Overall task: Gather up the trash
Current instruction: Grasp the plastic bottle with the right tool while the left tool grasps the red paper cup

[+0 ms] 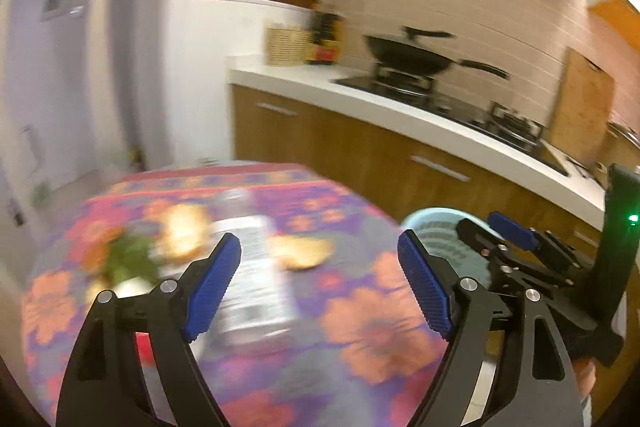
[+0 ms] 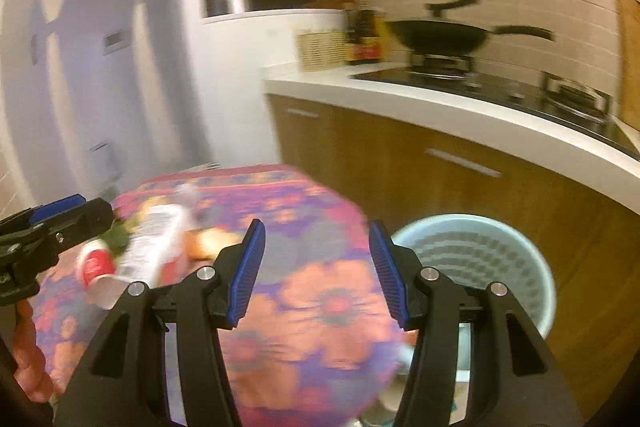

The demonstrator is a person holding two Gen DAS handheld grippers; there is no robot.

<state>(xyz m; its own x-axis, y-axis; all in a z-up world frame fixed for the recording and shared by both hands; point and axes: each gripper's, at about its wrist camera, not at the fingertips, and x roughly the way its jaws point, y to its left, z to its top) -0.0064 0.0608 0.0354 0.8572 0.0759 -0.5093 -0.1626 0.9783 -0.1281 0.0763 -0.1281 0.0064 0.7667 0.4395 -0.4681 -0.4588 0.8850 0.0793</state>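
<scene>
Nothing is held between the jaws of the left gripper (image 1: 320,281), which are spread wide above the tabletop (image 1: 360,327) covered by a purple cloth with orange flowers. The jaws of the right gripper (image 2: 316,271) are also parted, less widely, and are likewise empty.

Beyond the left jaws, a clear plastic bottle with a white label (image 1: 250,267) is seen lying on its side on the cloth. Just beside the bottle lie pale yellowish scraps (image 1: 306,251), a leafy green piece (image 1: 128,259) and a small red-and-white cup or can (image 2: 94,263), though blur prevents closer identification. A pale blue perforated plastic bin (image 2: 480,259) stands on the floor just beside the tabletop edge, on the kitchen-cabinet side. Little can be made out inside it.

The task is judged to be at an early stage: the litter is not yet collected, nothing is gripped, and every visible item remains to be carried from beside the bottle to the bin.
</scene>
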